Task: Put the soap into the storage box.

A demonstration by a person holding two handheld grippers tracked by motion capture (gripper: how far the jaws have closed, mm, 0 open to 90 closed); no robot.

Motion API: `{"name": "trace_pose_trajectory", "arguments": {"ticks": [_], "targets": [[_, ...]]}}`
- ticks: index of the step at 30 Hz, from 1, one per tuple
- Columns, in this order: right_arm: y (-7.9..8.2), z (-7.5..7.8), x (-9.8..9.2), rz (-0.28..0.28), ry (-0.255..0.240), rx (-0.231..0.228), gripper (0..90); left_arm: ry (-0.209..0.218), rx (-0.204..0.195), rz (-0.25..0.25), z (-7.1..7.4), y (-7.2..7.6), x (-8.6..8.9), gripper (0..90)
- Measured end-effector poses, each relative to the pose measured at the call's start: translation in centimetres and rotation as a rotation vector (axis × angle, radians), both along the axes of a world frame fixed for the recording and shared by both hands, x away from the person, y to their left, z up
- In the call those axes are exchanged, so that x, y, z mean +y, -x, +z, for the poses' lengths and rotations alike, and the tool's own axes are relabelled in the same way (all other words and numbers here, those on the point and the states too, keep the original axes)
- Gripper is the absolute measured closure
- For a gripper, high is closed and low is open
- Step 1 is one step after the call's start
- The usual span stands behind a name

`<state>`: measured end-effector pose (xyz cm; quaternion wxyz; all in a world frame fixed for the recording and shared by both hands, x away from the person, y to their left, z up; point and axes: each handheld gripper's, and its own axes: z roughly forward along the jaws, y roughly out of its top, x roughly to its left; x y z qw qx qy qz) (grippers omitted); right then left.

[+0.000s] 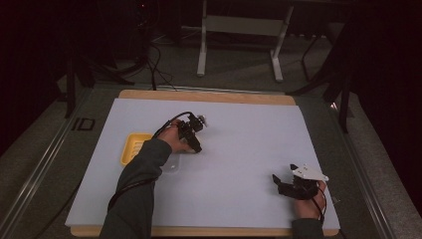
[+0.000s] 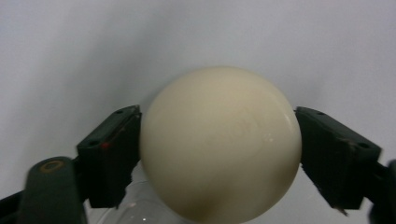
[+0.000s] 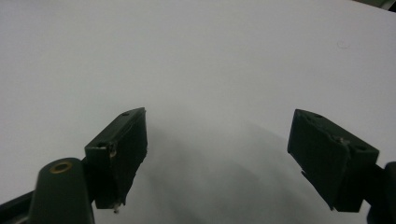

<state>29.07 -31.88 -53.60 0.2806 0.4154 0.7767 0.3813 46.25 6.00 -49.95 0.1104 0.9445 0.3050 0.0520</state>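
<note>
In the left gripper view, a smooth cream-white ball point(image 2: 219, 144) sits between the two black jaws of the left gripper point(image 2: 219, 154), both pads touching its sides, so the ball is gripped; a faint embossed marking shows on its surface but cannot be read, and a clear, glassy edge shows just beneath it, too little to identify. In the right gripper view, the right gripper point(image 3: 217, 149) holds its jaws wide apart with nothing between them, above the bare pale sheet. In the high view, nearest the person, the right gripper point(image 1: 288, 185), carrying a grey three-cornered plate, rests low at the near right of the white sheet-covered table point(image 1: 249, 144). Farther in, the left gripper point(image 1: 191, 138) is held by the left hand point(image 1: 174, 139) near the middle of the sheet, its sleeve reaching in from the bottom edge. Just left of that hand lies a yellow rectangular tray point(image 1: 132, 148). Beyond the table stand the pale metal legs of a frame point(image 1: 239, 45) on the dark floor. No legible writing appears on the objects; a dark mark at the table's left edge is unclear.
</note>
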Motion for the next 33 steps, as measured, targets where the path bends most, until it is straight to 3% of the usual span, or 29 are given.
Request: {"name": "trace_pose_trajectory", "arguments": {"ticks": [9,19,33], "targets": [[0.0,0.0,0.0,0.001,-0.002,0.0,19.8,-0.015,0.007,-0.012,-0.5,0.0,-0.1,22.9],[0.0,0.0,0.0,0.002,0.0,0.003,19.8,-0.033,0.032,-0.107,-0.4,0.9,-0.5,24.1],[0.0,0.0,0.0,0.002,0.004,0.003,19.8,-0.073,0.088,-0.066,-0.4,0.4,-1.1,23.8]]}}
